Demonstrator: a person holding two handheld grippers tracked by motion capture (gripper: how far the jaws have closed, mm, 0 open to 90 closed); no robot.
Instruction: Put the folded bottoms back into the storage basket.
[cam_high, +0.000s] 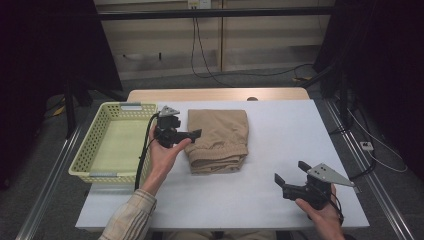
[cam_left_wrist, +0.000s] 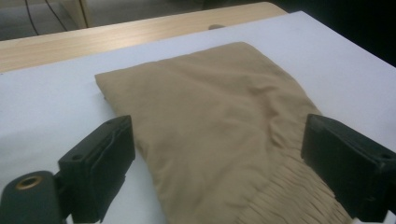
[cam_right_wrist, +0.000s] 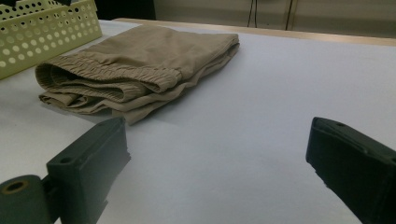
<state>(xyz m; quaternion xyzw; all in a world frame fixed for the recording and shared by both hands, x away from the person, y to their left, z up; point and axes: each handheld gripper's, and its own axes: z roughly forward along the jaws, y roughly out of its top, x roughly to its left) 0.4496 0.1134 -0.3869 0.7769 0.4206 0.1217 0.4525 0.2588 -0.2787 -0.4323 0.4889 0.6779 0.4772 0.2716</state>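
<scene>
Folded shorts (cam_high: 218, 140) (tan) between open left tongs (cam_left_wrist: 217, 163)

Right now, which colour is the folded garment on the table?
The folded garment is plain tan, with no pattern; the right gripper view shows it best.

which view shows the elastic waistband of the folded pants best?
Right gripper view: the waistband faces the camera, gathers and folded layers sharp. The left gripper view catches only its pleated edge at the bottom. The high view shows the whole folded pants, waistband small along the near end.
</scene>
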